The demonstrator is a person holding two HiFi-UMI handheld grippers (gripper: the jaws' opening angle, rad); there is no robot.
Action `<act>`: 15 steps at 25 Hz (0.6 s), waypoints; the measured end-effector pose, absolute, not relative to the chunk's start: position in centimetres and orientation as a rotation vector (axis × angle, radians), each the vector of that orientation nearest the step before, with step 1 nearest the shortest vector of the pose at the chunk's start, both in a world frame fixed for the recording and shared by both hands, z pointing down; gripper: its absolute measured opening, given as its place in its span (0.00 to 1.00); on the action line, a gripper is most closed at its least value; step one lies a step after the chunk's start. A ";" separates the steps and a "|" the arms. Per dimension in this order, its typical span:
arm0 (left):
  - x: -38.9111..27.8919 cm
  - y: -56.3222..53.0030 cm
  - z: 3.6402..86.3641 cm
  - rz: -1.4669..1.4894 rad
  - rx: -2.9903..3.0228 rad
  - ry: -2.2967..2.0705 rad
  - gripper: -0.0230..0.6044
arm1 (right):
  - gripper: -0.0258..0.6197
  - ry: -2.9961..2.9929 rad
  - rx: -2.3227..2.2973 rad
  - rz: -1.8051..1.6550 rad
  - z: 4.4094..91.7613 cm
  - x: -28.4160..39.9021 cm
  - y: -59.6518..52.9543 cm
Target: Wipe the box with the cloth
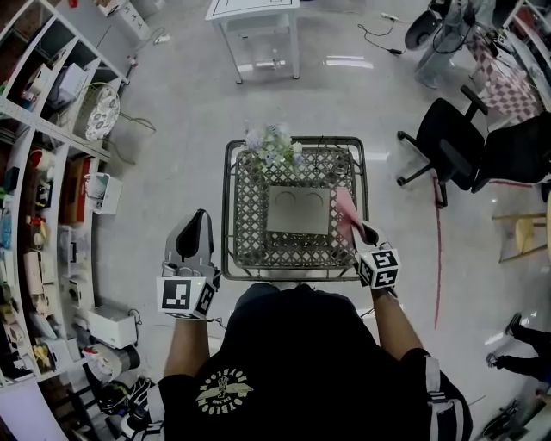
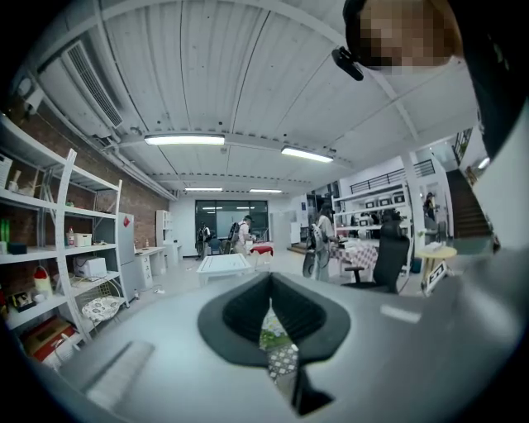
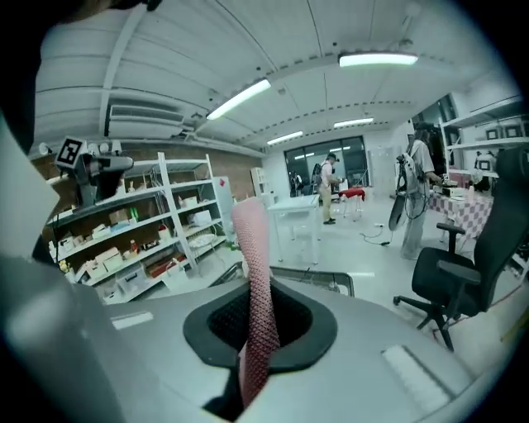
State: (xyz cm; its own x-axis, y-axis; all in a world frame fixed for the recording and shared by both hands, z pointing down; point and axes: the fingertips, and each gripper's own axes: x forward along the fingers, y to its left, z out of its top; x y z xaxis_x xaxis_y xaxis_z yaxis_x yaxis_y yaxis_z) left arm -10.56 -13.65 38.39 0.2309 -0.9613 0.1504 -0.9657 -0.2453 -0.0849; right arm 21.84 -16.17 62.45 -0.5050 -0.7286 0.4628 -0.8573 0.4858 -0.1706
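A flat grey box (image 1: 298,210) lies in the middle of a metal lattice table (image 1: 245,194). My right gripper (image 1: 362,234) is at the box's right front corner, shut on a pink cloth (image 1: 346,210) that stands up over the box's right edge. In the right gripper view the cloth (image 3: 258,281) rises as a narrow strip from between the jaws of the right gripper (image 3: 252,335). My left gripper (image 1: 198,222) hangs off the table's left side, shut and holding nothing. In the left gripper view only a thin slit shows between the jaws of the left gripper (image 2: 271,335).
A bunch of pale flowers (image 1: 274,145) stands at the table's far edge. Loaded shelves (image 1: 43,172) line the left wall. A white table (image 1: 256,26) is farther back, and a black office chair (image 1: 465,146) stands at the right. People (image 2: 318,240) stand far off.
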 end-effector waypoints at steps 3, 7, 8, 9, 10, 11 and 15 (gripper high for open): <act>-11.0 -13.9 38.1 0.258 2.465 -1.893 0.04 | 0.07 -2.478 1.402 0.475 57.8 21.6 -16.2; -11.7 -14.4 37.2 0.230 2.496 -1.867 0.04 | 0.07 -2.565 1.491 0.377 52.0 21.2 -16.1; -12.0 -14.5 37.1 0.227 2.503 -1.857 0.04 | 0.07 -2.587 1.511 0.356 50.6 21.1 -16.0; -12.2 -14.7 37.0 0.228 2.509 -1.844 0.04 | 0.07 -2.607 1.531 0.337 49.3 20.9 -15.8; -12.6 -14.8 37.0 0.231 2.515 -1.830 0.04 | 0.07 -2.626 1.547 0.320 48.0 20.5 -15.6; -13.0 -14.9 37.1 0.236 2.519 -1.816 0.04 | 0.07 -2.645 1.560 0.306 46.7 20.0 -15.4; -14.8 -15.4 36.9 0.228 2.537 -1.766 0.04 | 0.07 -2.703 1.610 0.239 42.5 17.6 -15.2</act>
State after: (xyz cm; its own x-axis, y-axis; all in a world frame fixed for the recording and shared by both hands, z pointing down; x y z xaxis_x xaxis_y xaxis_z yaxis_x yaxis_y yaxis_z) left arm -14.82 -15.37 36.92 0.3402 -0.9292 0.1443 -0.9354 -0.3501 -0.0493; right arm 17.64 -15.19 42.51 -0.4791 -0.8753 0.0659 -0.8733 0.4677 -0.1367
